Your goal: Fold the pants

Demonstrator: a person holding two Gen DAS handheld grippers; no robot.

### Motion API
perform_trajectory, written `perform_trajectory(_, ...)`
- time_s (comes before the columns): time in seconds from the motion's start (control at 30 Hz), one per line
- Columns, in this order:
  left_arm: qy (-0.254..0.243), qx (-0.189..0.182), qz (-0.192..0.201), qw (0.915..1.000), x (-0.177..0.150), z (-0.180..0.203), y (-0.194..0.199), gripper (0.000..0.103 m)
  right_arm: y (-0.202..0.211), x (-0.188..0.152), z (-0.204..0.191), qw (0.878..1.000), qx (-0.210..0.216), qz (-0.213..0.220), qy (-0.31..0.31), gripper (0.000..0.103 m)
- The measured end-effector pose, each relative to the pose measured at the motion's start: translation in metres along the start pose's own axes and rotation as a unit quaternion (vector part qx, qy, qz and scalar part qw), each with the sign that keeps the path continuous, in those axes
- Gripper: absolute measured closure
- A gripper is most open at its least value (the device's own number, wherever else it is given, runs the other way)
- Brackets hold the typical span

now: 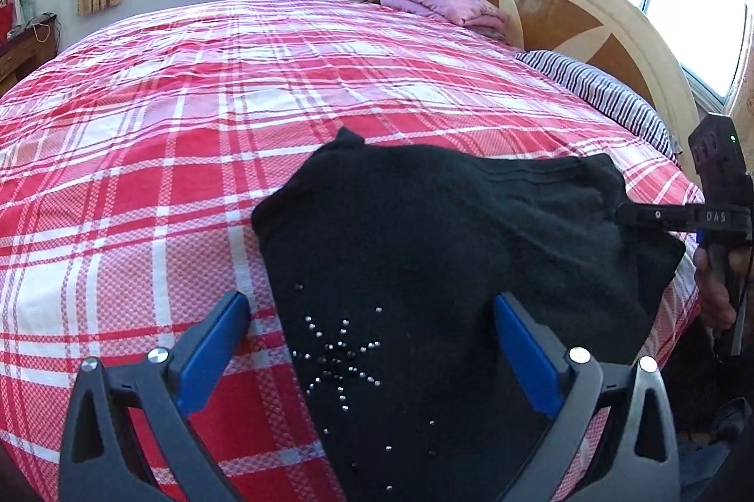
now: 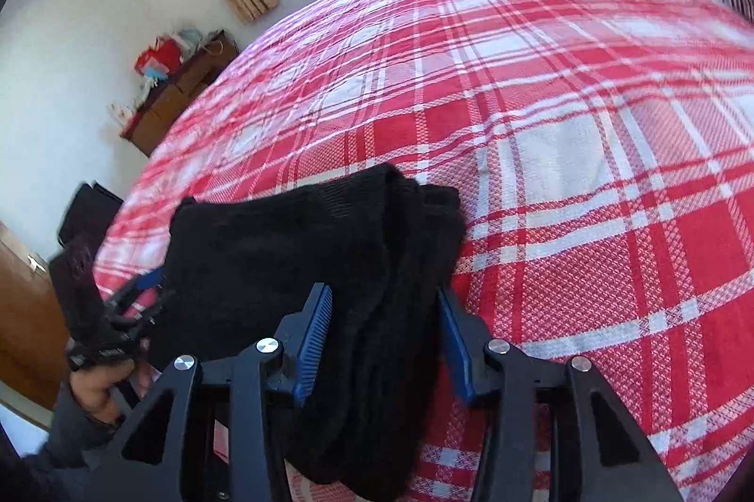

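Observation:
Black pants (image 1: 424, 247) with a silver stud star pattern lie folded in a pile on the near edge of the bed; they also show in the right wrist view (image 2: 301, 257). My left gripper (image 1: 372, 313) is open, its blue pads on either side of the studded part, just above the cloth. My right gripper (image 2: 384, 313) is open with its jaws astride the pants' right edge; in the left wrist view its fingers (image 1: 659, 217) touch the pants' far right corner. The left gripper appears blurred at the left of the right wrist view (image 2: 141, 290).
The bed has a red and white plaid sheet (image 1: 188, 125). A striped pillow (image 1: 603, 92) and folded pink blanket (image 1: 443, 2) lie by the wooden headboard (image 1: 589, 26). A wooden cabinet (image 2: 179, 92) with clutter stands by the far wall.

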State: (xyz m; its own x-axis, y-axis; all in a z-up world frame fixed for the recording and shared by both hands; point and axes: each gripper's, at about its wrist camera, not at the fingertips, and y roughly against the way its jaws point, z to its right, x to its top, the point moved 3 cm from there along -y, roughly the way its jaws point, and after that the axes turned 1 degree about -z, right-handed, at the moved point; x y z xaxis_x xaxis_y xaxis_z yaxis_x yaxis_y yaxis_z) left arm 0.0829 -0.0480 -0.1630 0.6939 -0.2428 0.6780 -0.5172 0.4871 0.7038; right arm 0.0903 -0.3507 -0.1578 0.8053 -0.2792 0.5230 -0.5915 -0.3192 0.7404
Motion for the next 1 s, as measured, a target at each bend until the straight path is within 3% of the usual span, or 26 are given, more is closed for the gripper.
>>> perform_trajectory(0.13,-0.008,-0.004,-0.001,1.0,0.001,0.003,-0.002,0.003,-0.004,-0.001,0.001,1.0,-0.002,0.004,0.017,0.058)
perform_trajectory(0.27,-0.016,-0.015,-0.001,0.9998,0.003,0.007,-0.001,0.021,-0.002,-0.001,0.0,1.0,-0.001,0.008,0.019,0.061)
perform_trajectory(0.43,-0.019,-0.024,0.0,0.9995,0.003,0.009,0.001,0.034,-0.001,-0.002,0.001,1.0,0.005,0.011,0.018,0.065)
perform_trajectory(0.57,-0.017,-0.05,-0.003,0.9986,0.004,0.014,0.003,0.06,0.002,-0.002,-0.001,1.0,0.012,0.019,0.016,0.071)
perform_trajectory(0.83,0.01,-0.073,-0.002,0.9973,0.006,0.009,0.009,0.068,0.013,0.001,-0.011,0.999,0.021,0.029,0.029,0.076)
perform_trajectory(1.0,0.009,-0.08,-0.002,0.9967,0.008,0.008,0.019,0.078,0.021,0.005,-0.023,0.998,0.027,0.038,0.044,0.077)
